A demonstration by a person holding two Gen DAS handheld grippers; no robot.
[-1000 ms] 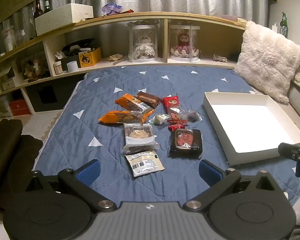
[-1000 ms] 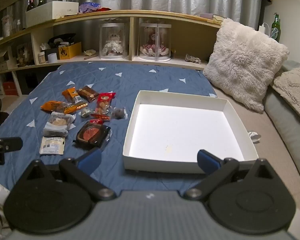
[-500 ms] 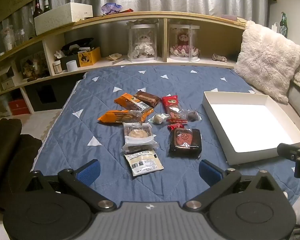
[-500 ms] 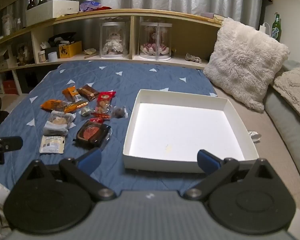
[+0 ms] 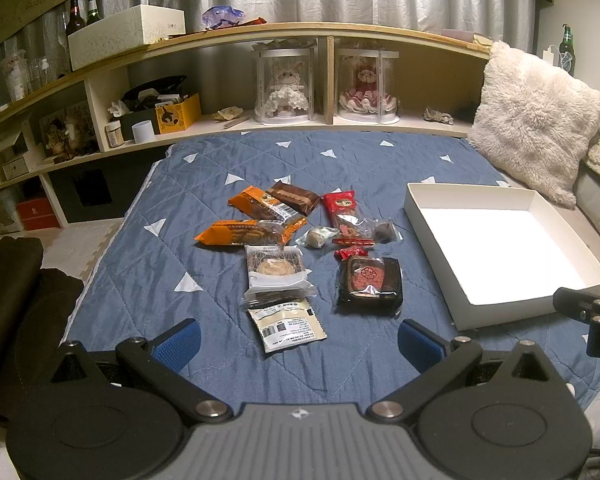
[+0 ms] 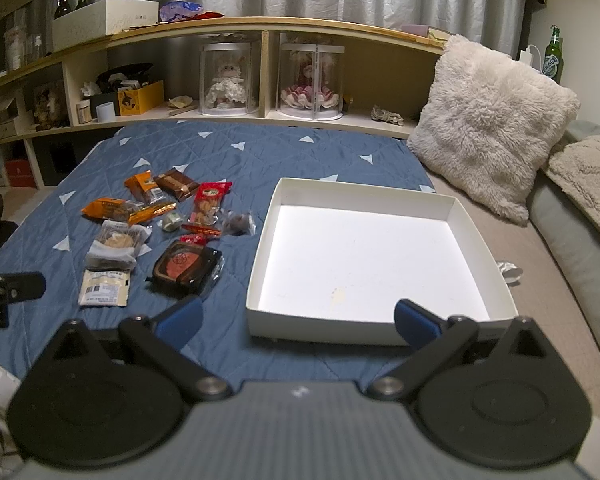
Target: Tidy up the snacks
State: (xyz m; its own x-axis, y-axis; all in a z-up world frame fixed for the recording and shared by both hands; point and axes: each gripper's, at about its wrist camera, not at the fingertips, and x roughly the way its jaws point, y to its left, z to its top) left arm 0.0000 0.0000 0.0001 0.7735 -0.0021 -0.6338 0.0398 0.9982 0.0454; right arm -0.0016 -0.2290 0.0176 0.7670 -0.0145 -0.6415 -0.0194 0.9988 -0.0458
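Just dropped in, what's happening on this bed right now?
A person holds two grippers over the blue quilted bedspread, snack sorting not yet begun. The left gripper and the right gripper are both open and empty. A pile of wrapped snacks lies loose on the quilt, left of the shallow white cardboard box, which holds nothing yet.
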